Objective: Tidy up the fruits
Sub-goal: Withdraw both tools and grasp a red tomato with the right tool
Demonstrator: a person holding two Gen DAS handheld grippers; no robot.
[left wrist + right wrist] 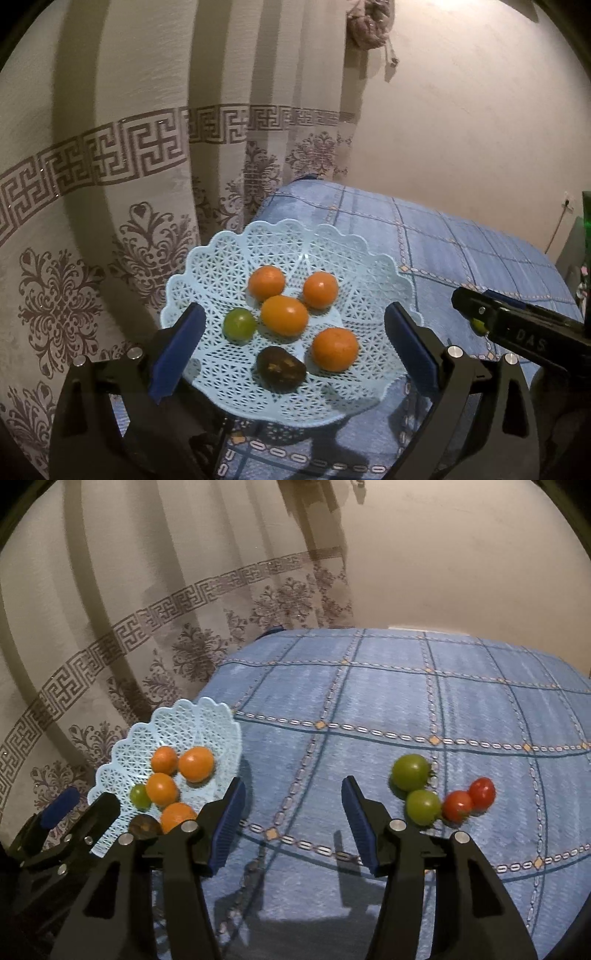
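A light blue lattice basket (207, 273) (207, 716) stands at the left end of the table. It holds several orange fruits (284, 314) (195, 763), a small green fruit (239, 324) (139, 796) and a dark brown fruit (281, 368) (144, 826). My left gripper (293, 336) hovers open over the basket's near side, nothing between its fingers. My right gripper (293, 801) is open above bare cloth. To its right lie two green tomatoes (409, 771) (423, 805) and two red tomatoes (457, 805) (482, 792), bunched together on the cloth.
A blue checked cloth (369, 701) covers the table. A patterned beige curtain (110, 155) hangs behind the basket, and a plain wall (461, 110) runs along the far side. The right gripper's body (517, 325) shows at the right of the left wrist view.
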